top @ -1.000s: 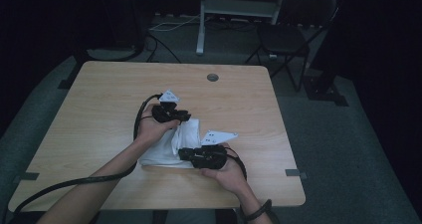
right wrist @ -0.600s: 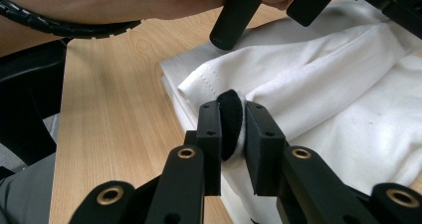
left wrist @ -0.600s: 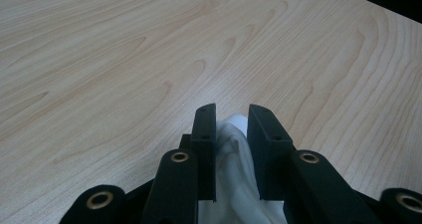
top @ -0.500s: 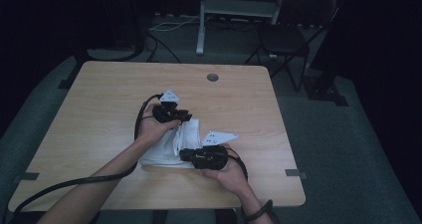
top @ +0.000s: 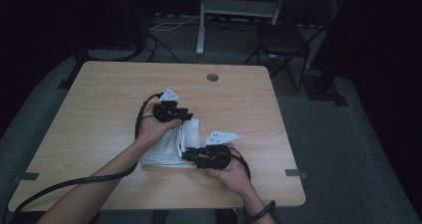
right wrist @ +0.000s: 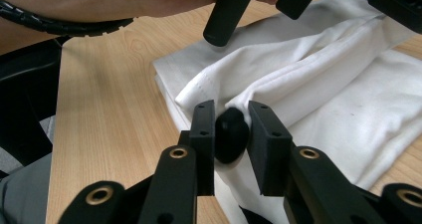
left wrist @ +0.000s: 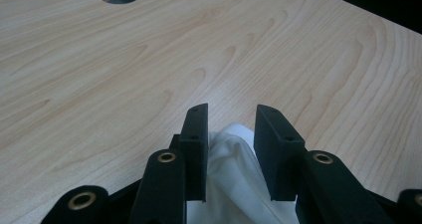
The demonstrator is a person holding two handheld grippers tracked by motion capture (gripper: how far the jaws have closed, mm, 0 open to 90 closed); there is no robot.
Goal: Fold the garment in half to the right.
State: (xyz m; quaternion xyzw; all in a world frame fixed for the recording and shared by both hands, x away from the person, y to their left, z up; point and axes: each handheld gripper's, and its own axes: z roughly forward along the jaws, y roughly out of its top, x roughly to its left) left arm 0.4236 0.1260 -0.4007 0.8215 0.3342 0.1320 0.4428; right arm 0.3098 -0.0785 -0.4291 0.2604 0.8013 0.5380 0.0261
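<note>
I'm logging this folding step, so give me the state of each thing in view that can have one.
white cloth: partly folded, bunched along a ridge, lying on the table.
left gripper: jaws just opening, apart, cloth between them, not pinched.
right gripper: jaws just opening, cloth edge and a dark rounded part between them; grip unclear.
table: wooden top, round hole at the far edge.
chair: standing behind the table.

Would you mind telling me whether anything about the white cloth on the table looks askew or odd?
The white cloth is not folded flat: a rumpled ridge runs along its top layer, and one bunched fold sits between the right gripper jaws. Nothing looks spilled or damaged.
</note>
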